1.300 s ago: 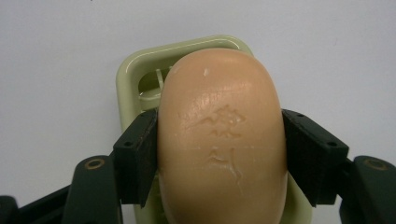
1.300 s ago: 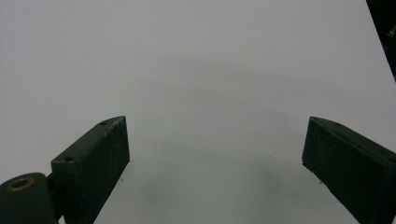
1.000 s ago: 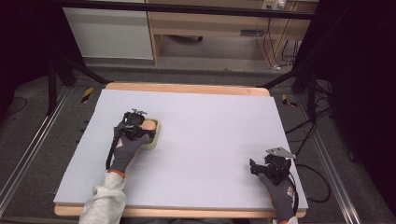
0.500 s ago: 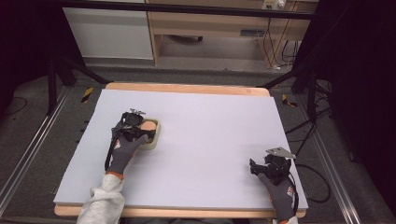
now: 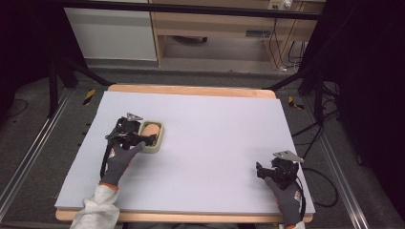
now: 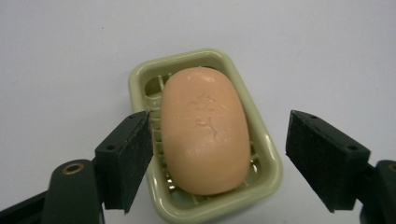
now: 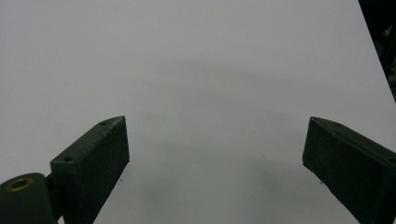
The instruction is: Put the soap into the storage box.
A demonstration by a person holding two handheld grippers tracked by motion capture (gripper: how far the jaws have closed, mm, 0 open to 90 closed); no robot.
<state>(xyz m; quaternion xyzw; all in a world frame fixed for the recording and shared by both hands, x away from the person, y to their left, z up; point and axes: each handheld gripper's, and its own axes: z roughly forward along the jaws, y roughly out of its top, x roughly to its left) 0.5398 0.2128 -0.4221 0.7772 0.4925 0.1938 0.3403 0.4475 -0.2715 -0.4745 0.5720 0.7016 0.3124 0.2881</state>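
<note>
1. We saw the left gripper (image 6: pixel 217 163) held over the soap dish (image 6: pixel 268 154), its jaws spread wide and holding nothing, one pad on each side of the dish.
2. The bar of soap (image 6: pixel 205 130) lay lengthwise in the pale green dish, filling most of it and resting on the ribs of its floor. In the high view the soap dish (image 5: pixel 157 143) sat on the left half of the table (image 5: pixel 215 138), with the left gripper (image 5: pixel 143 138) right at its near left side.
3. We judged the step in hand to be grasping the soap, or the dish with it. To do it well, we thought the jaws should be centred on the bar's short axis and lowered until the pads (image 6: pixel 126 163) met its sides, not the rim.
4. The left pad was already close to the dish's rim and the right pad stood well clear, so we thought a small shift toward the right would even the bite.
5. A bar of soap is likely slippery and rounded; we reckoned a slow, square closure would keep it from squirting out.
6. The right gripper (image 5: pixel 267 171) rested at the near right of the table, well apart from the dish, its jaws likewise spread with only bare table (image 7: pixel 210 93) between them.
7. Nothing else lay on the table, so we saw nothing in the way of the approach; beyond the far edge stood furniture and cables on the floor.
</note>
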